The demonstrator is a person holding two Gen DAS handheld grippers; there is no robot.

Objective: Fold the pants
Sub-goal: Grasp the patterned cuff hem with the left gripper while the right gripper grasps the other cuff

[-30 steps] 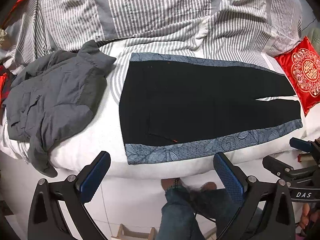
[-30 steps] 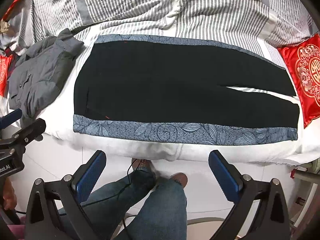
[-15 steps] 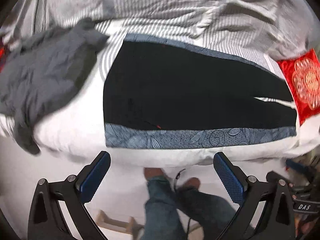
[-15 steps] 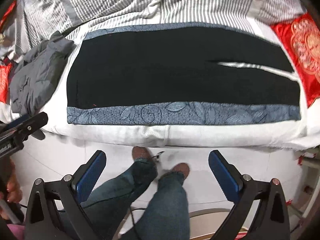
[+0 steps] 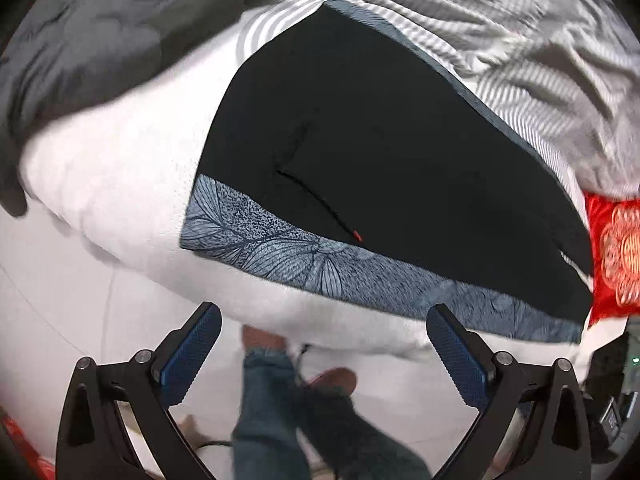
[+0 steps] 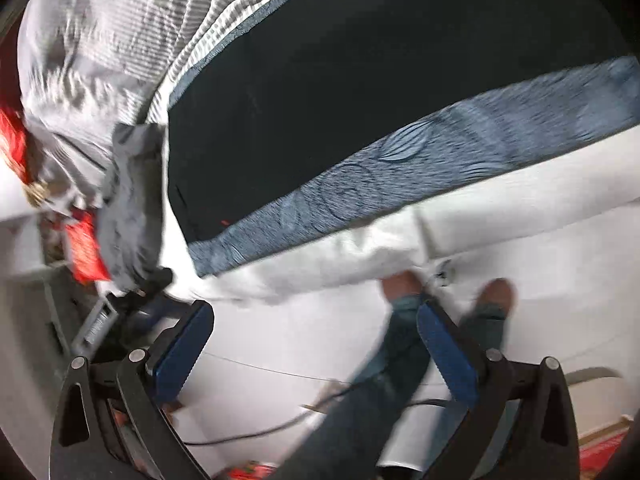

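Observation:
Black pants (image 5: 392, 152) with blue-grey leaf-patterned side bands lie flat on the white bed, waist to the left. In the left wrist view my left gripper (image 5: 324, 344) hangs open off the bed's near edge, just below the patterned band near the waist. The right wrist view is tilted and blurred; the pants (image 6: 360, 92) run diagonally across it. My right gripper (image 6: 314, 344) is open, below the bed's edge near the waist corner, over the floor. Neither gripper holds anything.
A grey jacket (image 5: 100, 32) lies left of the pants on the bed. A striped duvet (image 5: 520, 40) is bunched behind, and a red cushion (image 5: 612, 256) sits at the leg end. The person's legs and shoes (image 5: 276, 380) stand below the bed's edge.
Both grippers swung left and closer to the bed, toward the waist end. The right view has tilted sharply and blurred. The pants have not moved.

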